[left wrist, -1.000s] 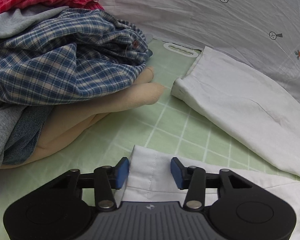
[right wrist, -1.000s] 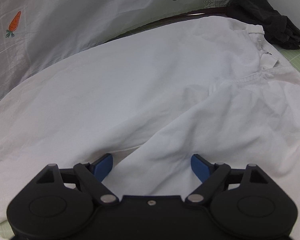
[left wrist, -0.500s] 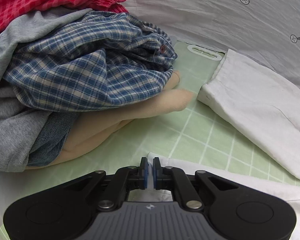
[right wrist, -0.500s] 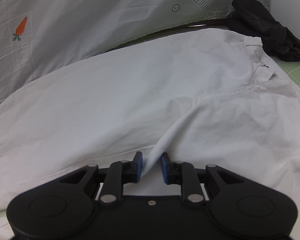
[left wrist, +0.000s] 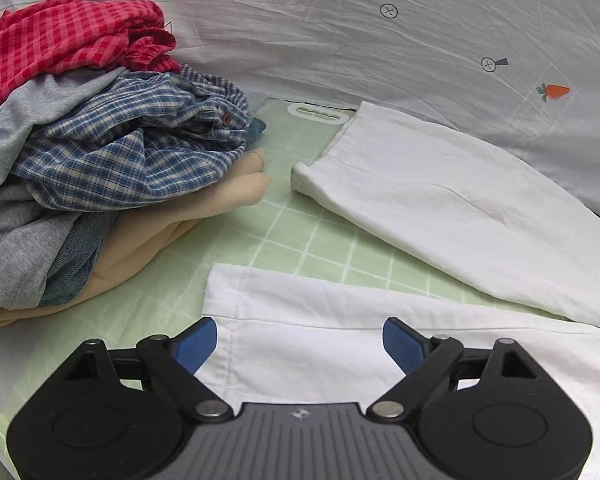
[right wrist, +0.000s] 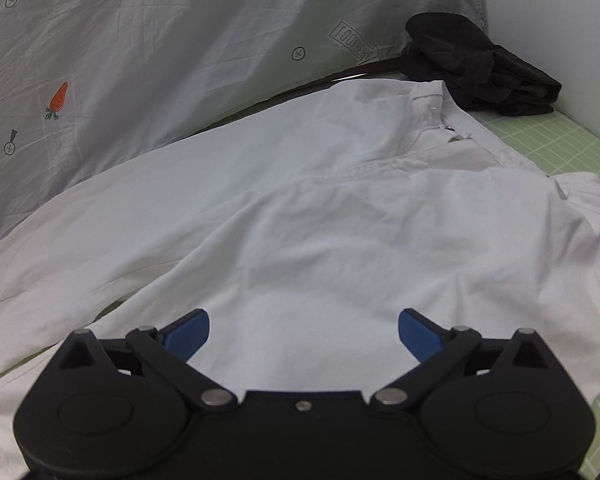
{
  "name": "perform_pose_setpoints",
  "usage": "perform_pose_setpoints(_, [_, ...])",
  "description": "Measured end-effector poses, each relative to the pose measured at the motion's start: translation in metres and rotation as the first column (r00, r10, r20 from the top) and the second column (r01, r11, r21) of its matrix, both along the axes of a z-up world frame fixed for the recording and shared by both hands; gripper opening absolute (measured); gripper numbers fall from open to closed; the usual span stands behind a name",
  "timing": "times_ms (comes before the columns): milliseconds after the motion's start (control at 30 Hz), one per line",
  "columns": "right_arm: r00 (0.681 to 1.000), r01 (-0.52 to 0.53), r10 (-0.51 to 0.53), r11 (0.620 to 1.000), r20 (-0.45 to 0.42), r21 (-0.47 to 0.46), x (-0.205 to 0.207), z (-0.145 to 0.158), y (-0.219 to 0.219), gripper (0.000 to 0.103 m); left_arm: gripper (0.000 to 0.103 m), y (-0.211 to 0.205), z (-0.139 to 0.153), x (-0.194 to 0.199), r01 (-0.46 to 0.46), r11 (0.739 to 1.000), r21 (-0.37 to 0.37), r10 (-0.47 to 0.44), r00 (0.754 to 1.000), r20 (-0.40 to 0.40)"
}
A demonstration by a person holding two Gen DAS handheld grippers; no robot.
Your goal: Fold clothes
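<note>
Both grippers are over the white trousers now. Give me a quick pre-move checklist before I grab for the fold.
1. Left gripper open: ok, jaws spread, holding nothing.
2. Right gripper open: ok, jaws spread, empty.
3. White trousers flat: not ok, creases across the seat.
4. Near leg hem ahead of the left gripper: ok.
5. Far leg lying apart from the near one: ok, green mat shows between.
6. Clothes pile clear of trousers: ok.
7. Black garment clear of waistband: cannot tell.

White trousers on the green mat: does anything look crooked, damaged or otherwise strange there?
No damage shows. The white trousers lie spread, not yet folded, with the legs apart and creases near the waist. Both grippers, left and right, are open above the cloth.
</note>
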State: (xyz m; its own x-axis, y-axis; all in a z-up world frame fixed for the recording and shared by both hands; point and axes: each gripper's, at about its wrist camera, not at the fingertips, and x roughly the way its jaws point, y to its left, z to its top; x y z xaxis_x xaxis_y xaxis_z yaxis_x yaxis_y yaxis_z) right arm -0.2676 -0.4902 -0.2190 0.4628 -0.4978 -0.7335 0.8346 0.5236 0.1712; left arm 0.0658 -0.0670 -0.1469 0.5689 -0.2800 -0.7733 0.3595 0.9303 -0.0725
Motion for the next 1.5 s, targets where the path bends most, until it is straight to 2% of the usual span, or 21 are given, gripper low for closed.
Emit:
perform_pose_setpoints(67, [0.999,0.041,-0.042,0.999,0.017,0.034,-0.030,-0.001,-0.002,0.102,0.097,-0.006,0.002,-0.018,0.020,1.000,-0.005,-0.020,1.000,0.005])
perform_pose_setpoints(267, [0.994,0.111,-0.112,0.992,-0.002,0.064,-0.106,0.000,-0.013,0.103,0.097,-0.030,-0.001,-0.063,0.054,0.999,-0.004,-0.054,0.998,-0.028])
perform_pose_setpoints(567, [0.981,0.196,-0.195,0.975,-0.025,0.107,-0.172,-0.013,-0.063,0.103,0.097,-0.058,-0.009,-0.124,0.076,0.997,-0.002,-0.076,0.993,-0.088])
perform_pose_setpoints(800, [0.982,0.173,-0.187,0.957,0.039,0.234,-0.183,-0.034,-0.090,0.103,0.097,-0.052,-0.015,-0.156,0.028,0.999,-0.020,-0.031,0.989,-0.143])
perform_pose_setpoints(933, [0.965,0.178,-0.226,0.935,0.131,0.306,-0.182,-0.041,-0.093,0.103,0.097,-0.049,-0.019,-0.174,0.001,1.000,-0.029,-0.006,0.985,-0.174])
perform_pose_setpoints(1033, [0.965,0.140,-0.202,0.936,0.167,0.323,-0.174,-0.041,-0.091,0.103,0.097,-0.044,-0.021,-0.185,-0.028,0.999,-0.038,0.020,0.980,-0.197])
perform_pose_setpoints(1267, [0.967,0.077,-0.156,0.932,0.201,0.353,-0.154,-0.042,-0.069,0.103,0.097,-0.014,-0.029,-0.180,-0.141,0.982,-0.128,0.103,0.957,-0.270])
perform_pose_setpoints(1500, [0.959,0.037,-0.149,0.910,0.240,0.414,-0.142,-0.043,-0.049,0.103,0.097,0.011,-0.030,-0.167,-0.202,0.974,-0.102,0.169,0.949,-0.265])
